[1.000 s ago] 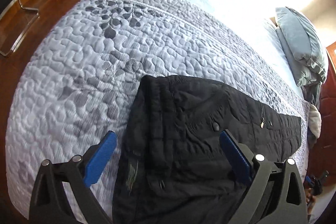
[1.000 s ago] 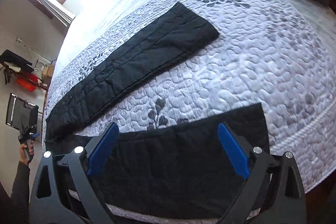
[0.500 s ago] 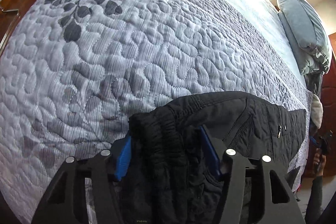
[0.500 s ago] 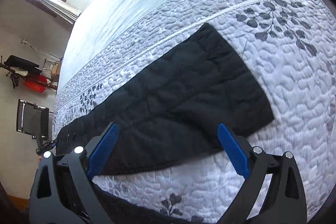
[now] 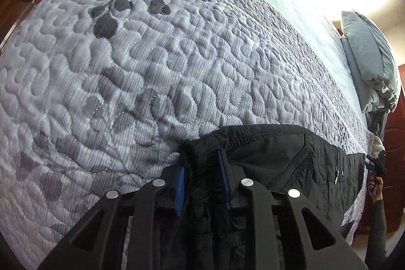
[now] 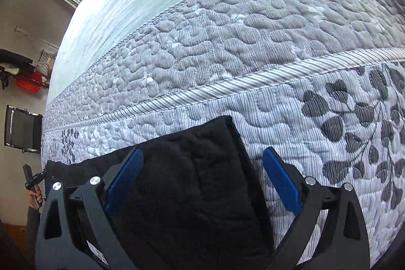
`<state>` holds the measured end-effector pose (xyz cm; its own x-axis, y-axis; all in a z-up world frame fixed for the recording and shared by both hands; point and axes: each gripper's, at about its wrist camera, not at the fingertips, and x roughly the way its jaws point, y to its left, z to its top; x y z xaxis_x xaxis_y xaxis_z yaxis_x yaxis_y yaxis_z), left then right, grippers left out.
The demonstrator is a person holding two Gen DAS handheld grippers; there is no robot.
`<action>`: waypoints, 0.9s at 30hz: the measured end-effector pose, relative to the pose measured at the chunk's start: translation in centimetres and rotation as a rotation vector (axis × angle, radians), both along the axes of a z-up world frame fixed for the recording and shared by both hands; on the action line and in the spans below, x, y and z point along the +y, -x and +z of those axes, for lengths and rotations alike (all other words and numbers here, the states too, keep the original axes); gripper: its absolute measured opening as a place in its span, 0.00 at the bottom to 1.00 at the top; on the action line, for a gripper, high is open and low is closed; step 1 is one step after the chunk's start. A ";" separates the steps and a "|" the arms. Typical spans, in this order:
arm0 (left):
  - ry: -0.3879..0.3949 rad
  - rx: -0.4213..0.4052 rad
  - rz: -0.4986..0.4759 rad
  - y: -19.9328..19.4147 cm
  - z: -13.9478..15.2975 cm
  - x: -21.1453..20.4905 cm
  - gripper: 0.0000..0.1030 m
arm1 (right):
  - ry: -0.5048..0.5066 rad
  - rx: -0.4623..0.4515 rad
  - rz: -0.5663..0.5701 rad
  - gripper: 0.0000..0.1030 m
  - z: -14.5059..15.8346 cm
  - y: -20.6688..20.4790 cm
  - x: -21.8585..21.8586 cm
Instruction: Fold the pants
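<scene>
Left gripper [image 5: 201,170]: closing, pinching pants [image 5: 278,158] waistband, anchoring fold.
Right gripper [image 6: 202,168]: spread, straddling cuff at six o'clock.

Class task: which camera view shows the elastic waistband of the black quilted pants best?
The left wrist view: the gathered waistband sits between the closing left gripper pads. The right wrist view shows only the leg end, under the open right gripper.
</scene>
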<state>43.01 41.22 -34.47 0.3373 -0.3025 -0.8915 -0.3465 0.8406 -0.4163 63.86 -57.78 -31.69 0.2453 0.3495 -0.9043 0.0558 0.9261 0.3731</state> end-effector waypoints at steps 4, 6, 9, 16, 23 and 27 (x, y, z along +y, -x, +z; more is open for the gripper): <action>0.005 0.004 0.015 0.1 -0.1 0.3 0.23 | -0.007 0.017 0.046 0.94 -1.1 -0.7 0.5; -0.010 0.005 0.018 0.0 0.0 0.1 0.22 | -0.054 0.007 0.031 0.85 -1.1 -0.7 0.2; -0.059 0.019 0.009 -0.5 0.2 -0.9 0.21 | -0.041 0.018 0.020 0.34 -1.0 -0.6 -0.1; -0.122 0.017 0.035 -0.3 1.3 -1.6 0.15 | -0.010 -0.034 -0.009 0.09 1.8 1.4 -0.5; -0.134 -0.017 0.083 0.2 3.2 -1.4 0.13 | 0.017 -0.122 -0.036 0.08 7.6 4.4 -0.3; -0.129 -0.057 0.079 0.7 5.2 -1.7 0.13 | 0.038 -0.146 -0.045 0.07 10.4 6.4 -0.3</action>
